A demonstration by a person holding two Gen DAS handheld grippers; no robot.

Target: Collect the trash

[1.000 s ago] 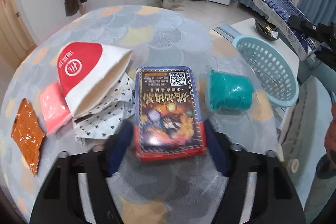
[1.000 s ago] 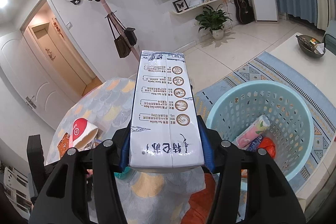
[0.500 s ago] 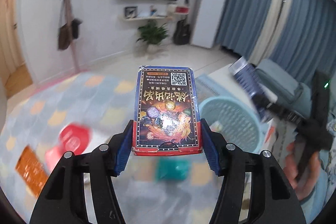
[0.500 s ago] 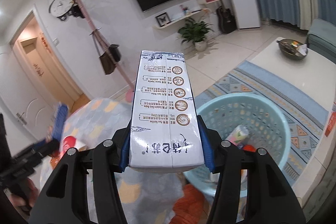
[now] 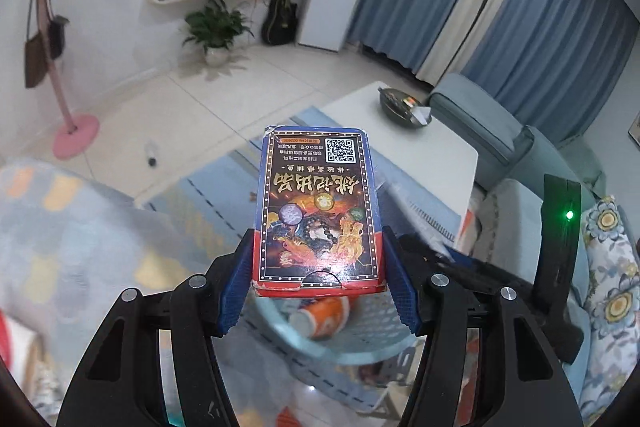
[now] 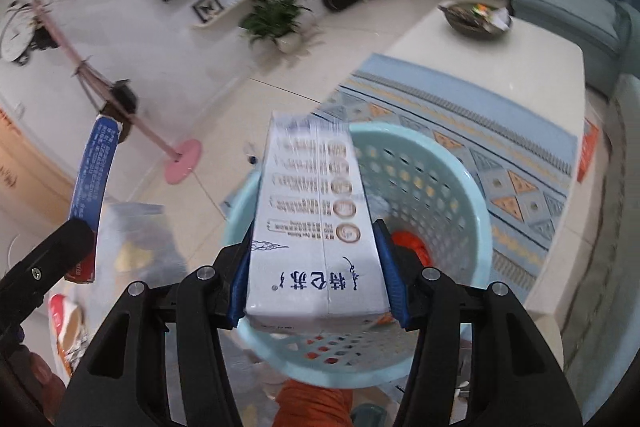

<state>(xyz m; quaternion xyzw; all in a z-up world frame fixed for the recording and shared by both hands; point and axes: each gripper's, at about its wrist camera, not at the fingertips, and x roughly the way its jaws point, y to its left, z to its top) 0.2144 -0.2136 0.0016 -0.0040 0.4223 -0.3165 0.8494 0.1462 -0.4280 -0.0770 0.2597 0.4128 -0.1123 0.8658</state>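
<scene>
Both your grippers hold trash over the basket.
Your left gripper point(image 5: 318, 291) clamps the card box point(image 5: 318, 211); your right gripper point(image 6: 316, 283) clamps the milk carton point(image 6: 316, 227), both above the blue basket point(image 6: 476, 211), an orange cup point(image 5: 320, 315) inside.

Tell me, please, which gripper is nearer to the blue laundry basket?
Right. The right gripper holds its milk carton directly over the basket; the left gripper, holding the card box, is beside its rim.
</scene>
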